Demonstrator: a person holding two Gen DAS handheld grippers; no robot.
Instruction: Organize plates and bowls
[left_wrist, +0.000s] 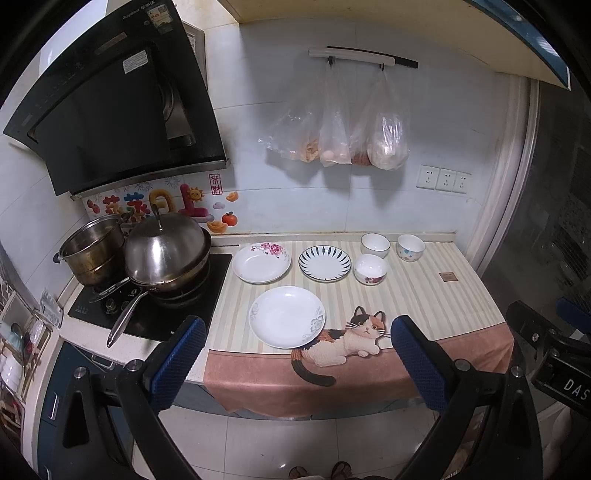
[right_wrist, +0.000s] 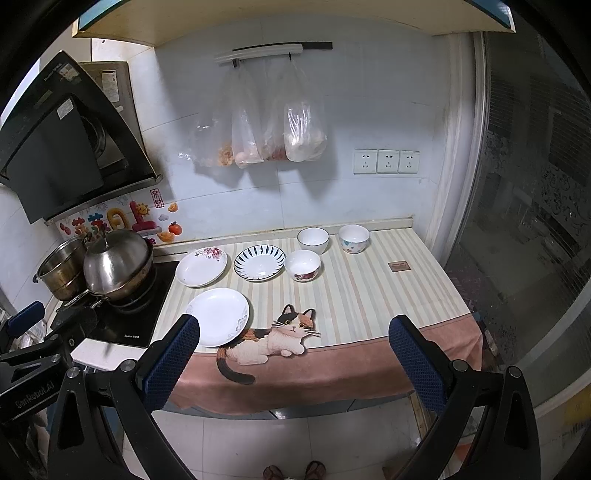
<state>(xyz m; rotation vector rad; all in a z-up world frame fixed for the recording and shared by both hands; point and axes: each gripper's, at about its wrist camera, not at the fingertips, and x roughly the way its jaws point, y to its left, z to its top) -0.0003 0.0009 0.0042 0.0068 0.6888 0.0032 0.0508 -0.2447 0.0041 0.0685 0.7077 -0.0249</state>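
Note:
On the striped counter cloth lie three plates: a plain white plate at the front, a pink-flower plate behind it, and a blue-striped plate beside that. Three bowls stand to the right: a white bowl, a dotted bowl, and a red-flower bowl. My left gripper and right gripper are open and empty, held back from the counter's front edge.
A stove with a lidded wok and a steel pot stands left of the plates. Plastic bags hang on the back wall. A glass door closes the right side. A small brown coaster lies on the cloth.

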